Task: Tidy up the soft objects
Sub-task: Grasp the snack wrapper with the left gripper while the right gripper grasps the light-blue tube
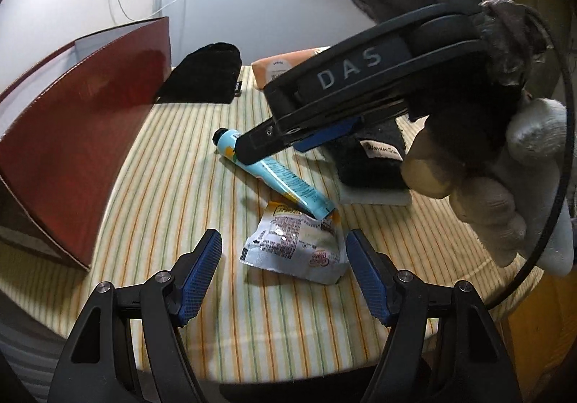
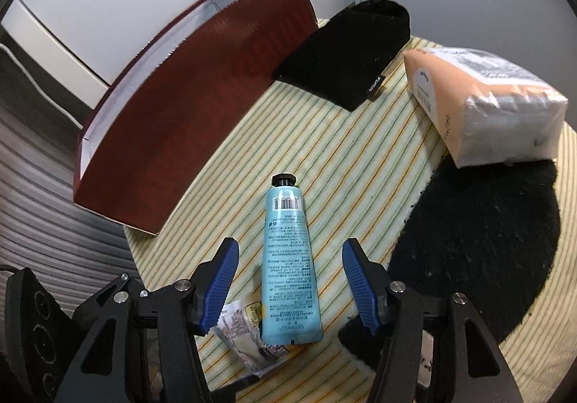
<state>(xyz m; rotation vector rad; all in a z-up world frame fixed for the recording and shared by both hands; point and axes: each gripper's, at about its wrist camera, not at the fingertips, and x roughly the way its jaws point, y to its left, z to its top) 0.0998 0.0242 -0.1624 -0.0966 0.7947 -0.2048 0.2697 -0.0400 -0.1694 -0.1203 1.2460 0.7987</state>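
A light blue tube (image 1: 277,172) (image 2: 288,258) with a black cap lies on the striped cloth (image 1: 173,165). A crumpled white sachet (image 1: 295,248) (image 2: 252,334) touches its flat end. My left gripper (image 1: 285,251) stands open just above the cloth, and the sachet lies between its blue pads without being pressed. My right gripper (image 2: 288,255) is open too, its fingers either side of the tube's lower half and clear of it. In the left wrist view the right gripper (image 1: 274,147) slants in from the upper right, held by a gloved hand (image 1: 487,194).
A dark red open box (image 1: 83,136) (image 2: 202,114) stands at the left edge. A black knit piece (image 1: 205,75) (image 2: 346,53) and a peach tissue pack (image 1: 281,67) (image 2: 483,100) lie at the back. A black fuzzy item (image 1: 375,158) (image 2: 476,248) lies to the right.
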